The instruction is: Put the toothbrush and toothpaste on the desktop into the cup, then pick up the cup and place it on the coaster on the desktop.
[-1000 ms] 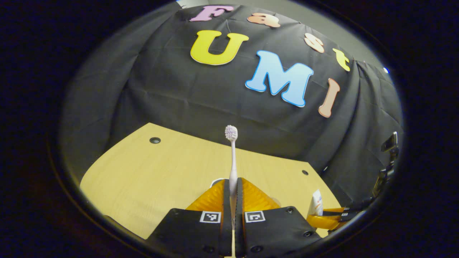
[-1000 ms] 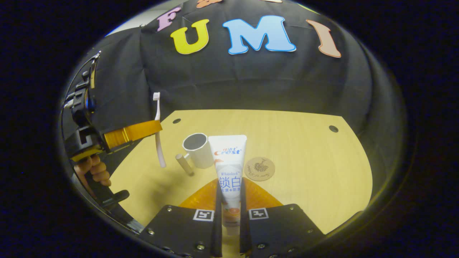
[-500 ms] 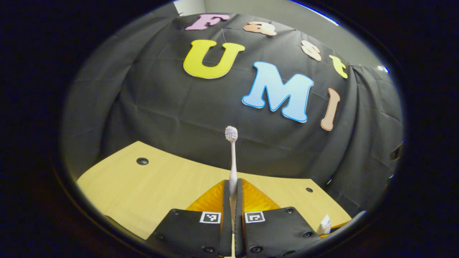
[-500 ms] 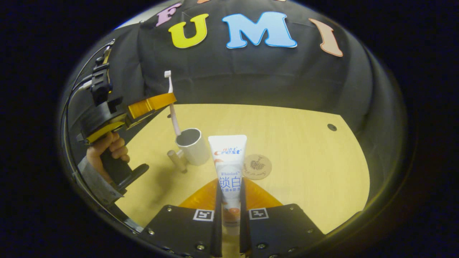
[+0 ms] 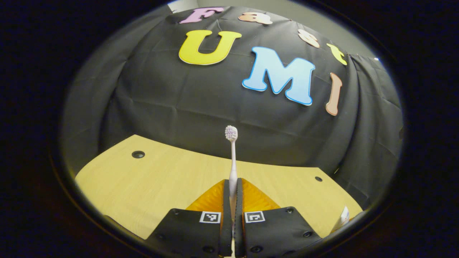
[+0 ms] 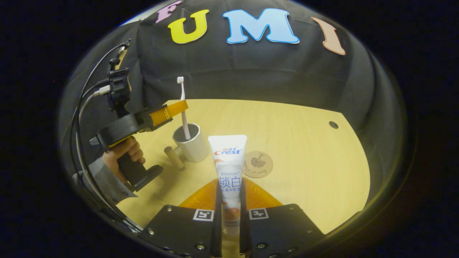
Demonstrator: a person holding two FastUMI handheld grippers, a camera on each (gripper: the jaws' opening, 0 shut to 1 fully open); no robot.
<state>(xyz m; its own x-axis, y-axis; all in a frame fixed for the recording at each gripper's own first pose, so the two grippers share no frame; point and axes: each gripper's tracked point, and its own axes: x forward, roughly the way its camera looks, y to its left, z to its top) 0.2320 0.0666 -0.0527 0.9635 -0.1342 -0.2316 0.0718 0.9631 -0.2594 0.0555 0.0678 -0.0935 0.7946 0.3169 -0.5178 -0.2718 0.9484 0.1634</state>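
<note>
I'm clamping my left gripper point(image 6: 179, 107) on the light, stiff toothbrush point(image 6: 183, 107), its handle end dipping into the cup point(image 6: 190, 143) left of centre. My right gripper point(image 6: 229, 200) is squeezing the soft toothpaste point(image 6: 228, 161) (low, near its cap)

probably a recording booth: black cloth wall point(image 5: 222, 104) behind a bare wooden desktop point(image 6: 304, 143).

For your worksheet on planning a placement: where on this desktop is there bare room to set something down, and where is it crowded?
Free: the desktop right of the coaster out to the far hole. Crowded: the cup with its handle, where the left gripper holds the toothbrush, and the toothpaste in the right gripper.
</note>
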